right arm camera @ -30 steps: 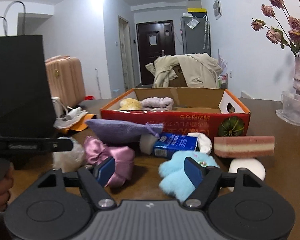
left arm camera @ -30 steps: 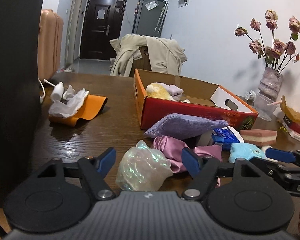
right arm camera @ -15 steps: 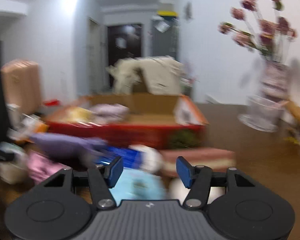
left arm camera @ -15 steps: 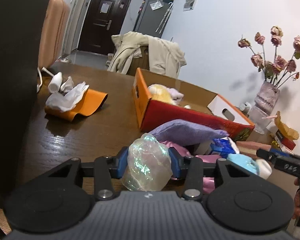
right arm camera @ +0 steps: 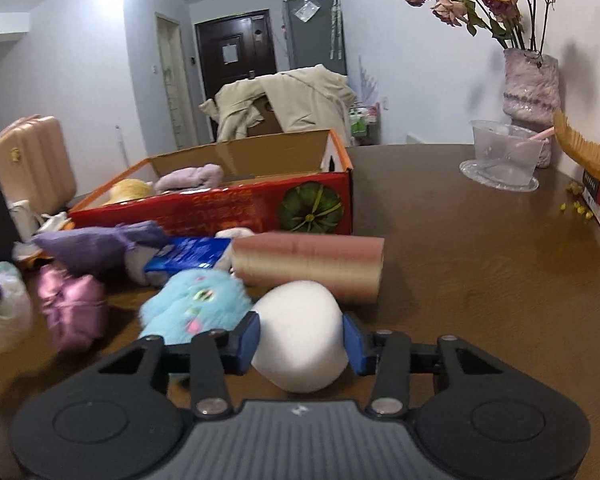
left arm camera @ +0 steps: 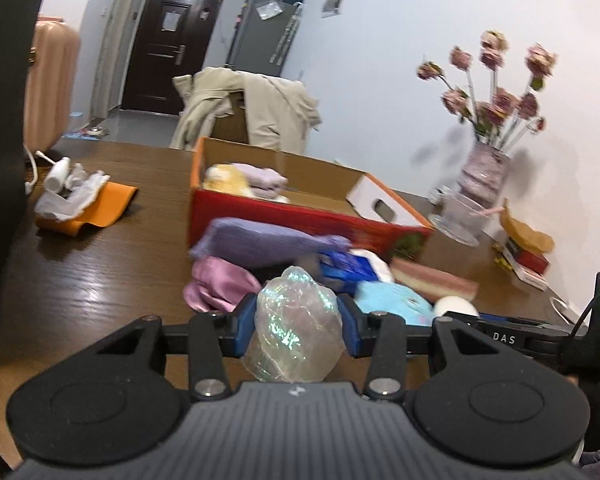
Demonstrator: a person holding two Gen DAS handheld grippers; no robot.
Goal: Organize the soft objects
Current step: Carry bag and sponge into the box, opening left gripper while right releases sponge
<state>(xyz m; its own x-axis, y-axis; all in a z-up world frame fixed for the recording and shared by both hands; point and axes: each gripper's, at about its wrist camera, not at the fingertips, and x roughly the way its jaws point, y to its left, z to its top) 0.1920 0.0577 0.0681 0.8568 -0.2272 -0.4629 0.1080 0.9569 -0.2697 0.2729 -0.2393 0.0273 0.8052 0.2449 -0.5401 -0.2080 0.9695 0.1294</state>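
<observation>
My left gripper [left arm camera: 298,326] is shut on an iridescent plastic-wrapped ball [left arm camera: 296,336], lifted above the table. My right gripper [right arm camera: 300,338] is shut on a white soft ball [right arm camera: 300,340] near the table surface. A red cardboard box [left arm camera: 300,216] holds a yellow plush and a lilac cloth [right arm camera: 190,176]. In front of it lie a purple pouch [left arm camera: 260,240], a pink satin piece [left arm camera: 220,284], a blue packet [right arm camera: 188,254], a light-blue plush [right arm camera: 196,300] and a pink layered sponge [right arm camera: 308,264].
A vase of dried roses [right arm camera: 532,80] and a clear plastic bowl [right arm camera: 500,156] stand at the right. An orange sheet with white tissue [left arm camera: 80,204] lies at the left. A black bag [left arm camera: 0,120] stands at the far left. A chair with a beige coat [left arm camera: 248,108] is behind the table.
My left gripper shut on the iridescent ball and lifted it, moving right. My right gripper swung right and closed on the white ball.
</observation>
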